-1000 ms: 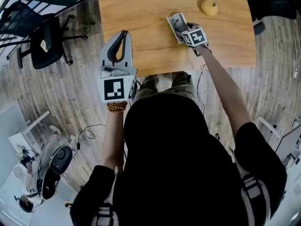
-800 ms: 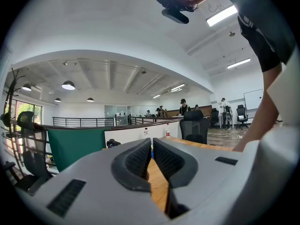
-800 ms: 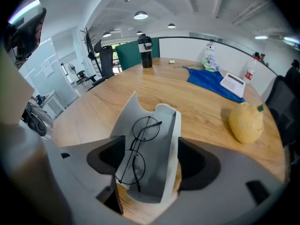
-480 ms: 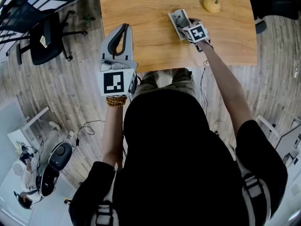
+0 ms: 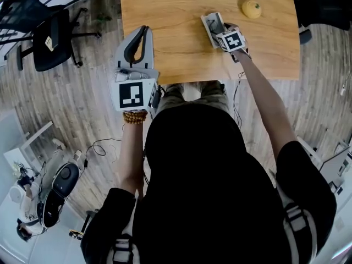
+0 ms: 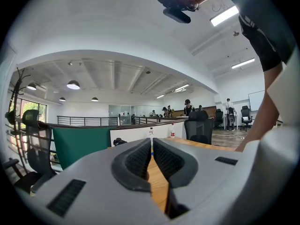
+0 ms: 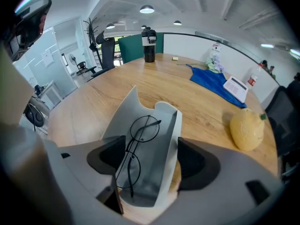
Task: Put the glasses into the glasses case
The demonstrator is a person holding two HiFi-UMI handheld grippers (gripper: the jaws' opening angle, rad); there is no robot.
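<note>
A grey glasses case (image 7: 161, 172) lies open on the wooden table (image 5: 170, 4), and thin black round-rimmed glasses (image 7: 138, 144) lie inside it. My right gripper (image 7: 150, 162) straddles the near end of the case, its pads pressed against both side walls. From above, the case (image 5: 212, 22) pokes out past the right gripper (image 5: 218, 31), near the table's front right. My left gripper (image 5: 142, 34) hovers over the table's front left corner. Its ribbed pads (image 6: 140, 157) meet with nothing between them.
A yellow lemon-like fruit (image 7: 247, 129) sits right of the case, also visible from above (image 5: 252, 8). Further back lie a blue cloth (image 7: 213, 84) with a white object (image 7: 235, 85) on it and a black bottle (image 7: 149, 45). A black office chair (image 5: 47, 37) stands left of the table.
The right gripper and the case have shifted slightly farther from the person across the table. The left gripper has stayed in much the same place, still shut.
</note>
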